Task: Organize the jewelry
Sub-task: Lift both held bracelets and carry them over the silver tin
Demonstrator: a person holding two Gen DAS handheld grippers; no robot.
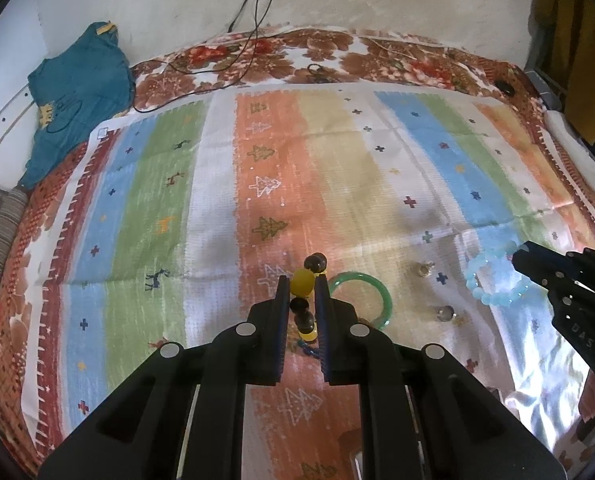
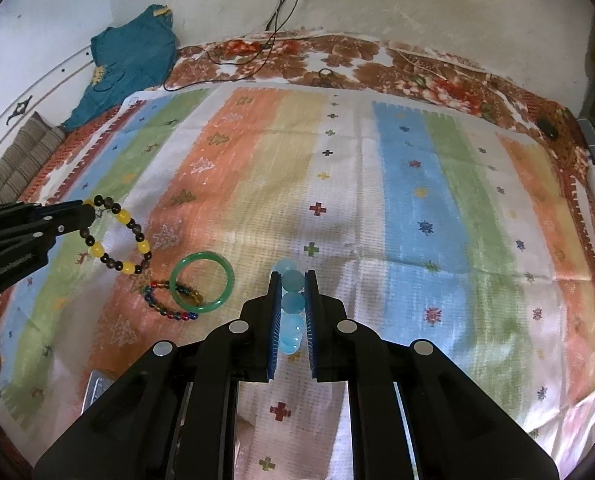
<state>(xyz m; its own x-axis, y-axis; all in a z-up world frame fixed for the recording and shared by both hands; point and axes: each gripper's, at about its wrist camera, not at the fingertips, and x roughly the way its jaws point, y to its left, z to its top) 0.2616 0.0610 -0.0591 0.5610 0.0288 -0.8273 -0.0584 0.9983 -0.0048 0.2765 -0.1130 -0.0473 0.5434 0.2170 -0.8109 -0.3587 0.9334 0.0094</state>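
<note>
The left tongs (image 1: 302, 280) pinch a bracelet of yellow and dark brown beads (image 1: 302, 282), and the right tongs (image 2: 293, 280) clamp a pale blue bead bracelet (image 2: 292, 281). Between them, on the striped cloth (image 1: 217, 200), a green glass bangle (image 2: 201, 282) overlaps a multicoloured bead bracelet (image 2: 165, 307).

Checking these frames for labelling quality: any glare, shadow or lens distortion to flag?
Left wrist view: sunlit glare washes out the striped cloth at lower right; fisheye bends its edges. Right wrist view: similar glare at lower right, soft shadow by the green bangle; beads stay sharp.
</note>
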